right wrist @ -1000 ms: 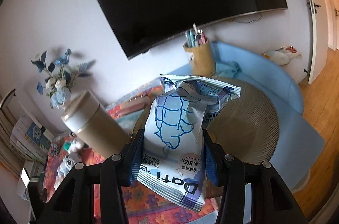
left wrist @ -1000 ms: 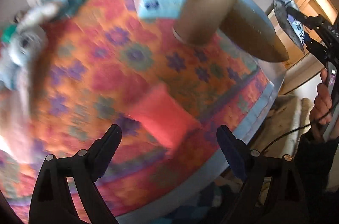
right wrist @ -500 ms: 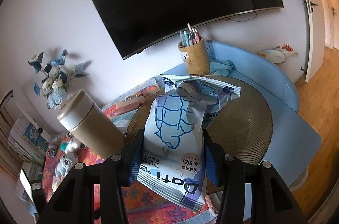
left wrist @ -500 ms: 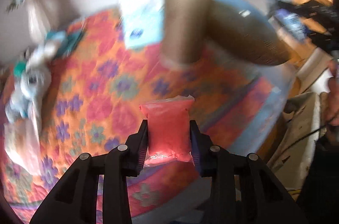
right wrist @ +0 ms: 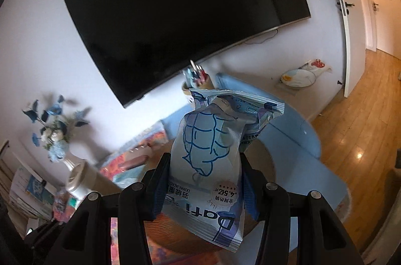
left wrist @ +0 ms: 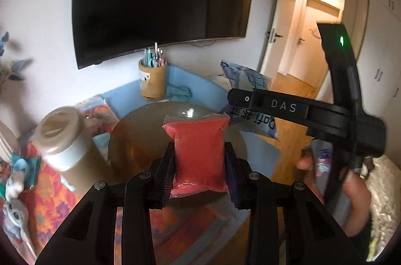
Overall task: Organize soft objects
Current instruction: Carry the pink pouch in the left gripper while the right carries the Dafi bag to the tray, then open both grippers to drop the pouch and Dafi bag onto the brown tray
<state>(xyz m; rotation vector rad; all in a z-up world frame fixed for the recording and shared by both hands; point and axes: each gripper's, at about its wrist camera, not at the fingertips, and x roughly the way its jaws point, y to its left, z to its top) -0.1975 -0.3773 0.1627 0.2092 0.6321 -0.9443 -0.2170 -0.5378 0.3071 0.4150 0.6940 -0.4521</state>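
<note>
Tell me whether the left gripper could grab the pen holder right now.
Probably not: the left gripper is shut on the red pouch, so its jaws are full. The pen holder stands beyond the round dish.

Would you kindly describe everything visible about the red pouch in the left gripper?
The red pouch is a small, soft, pillow-shaped packet of clear plastic film filled with something red, with a flat sealed seam across its top edge. It stands upright, clamped at its sides between the pads of the left gripper, which dent it slightly. It hangs in the air in front of a round brown bowl; nothing but the pads touches it. No print is readable on it.
</note>
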